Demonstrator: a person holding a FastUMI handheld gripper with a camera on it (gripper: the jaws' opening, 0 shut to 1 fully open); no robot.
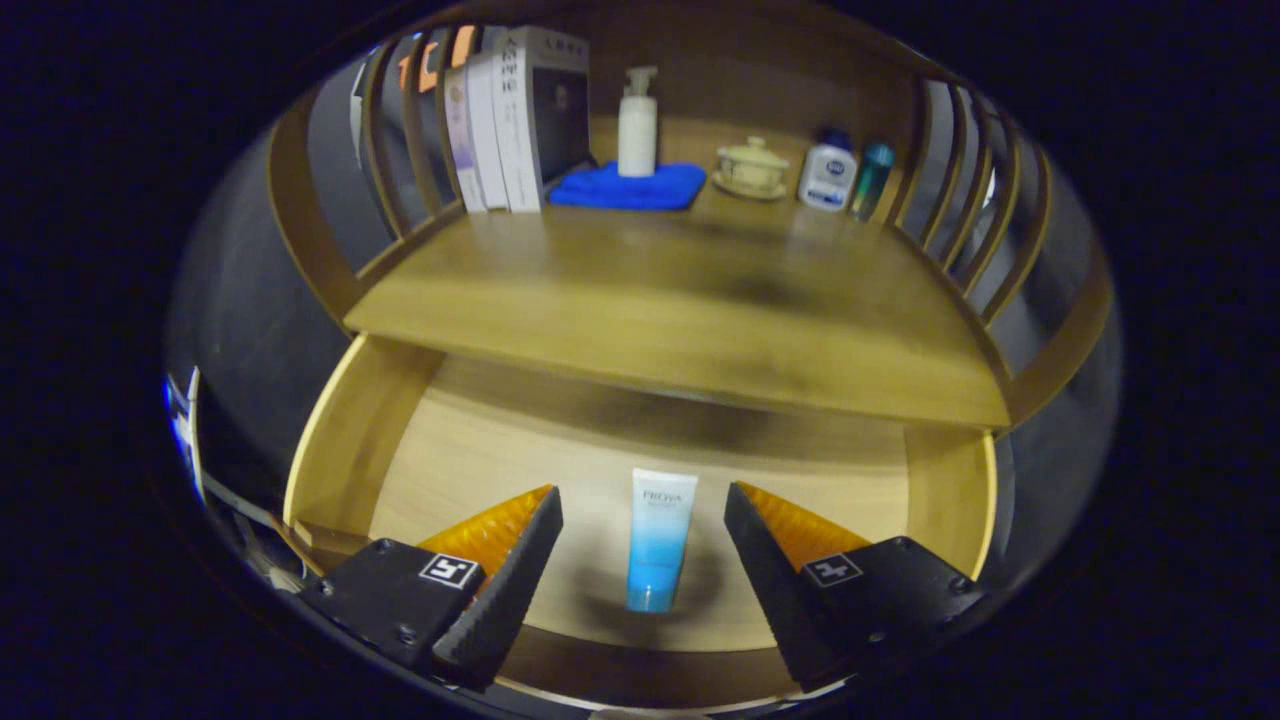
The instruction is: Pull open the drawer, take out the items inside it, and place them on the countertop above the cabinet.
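A home-like dressing or bedside corner staged in a booth: a wooden cabinet (690,300) with curved slatted side rails (960,190) is carrying household toiletries. Standing on its countertop are upright books (510,120), a pump bottle (637,125) on a blue cloth (600,190), a lidded ceramic cup (752,166) and two lotion bottles (828,172). Below, an open drawer (345,440) is holding a cosmetic tube (660,535).

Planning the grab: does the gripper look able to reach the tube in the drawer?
Probably yes: the gripper is open, the tube lies between its fingers on the open drawer's floor, nothing between.
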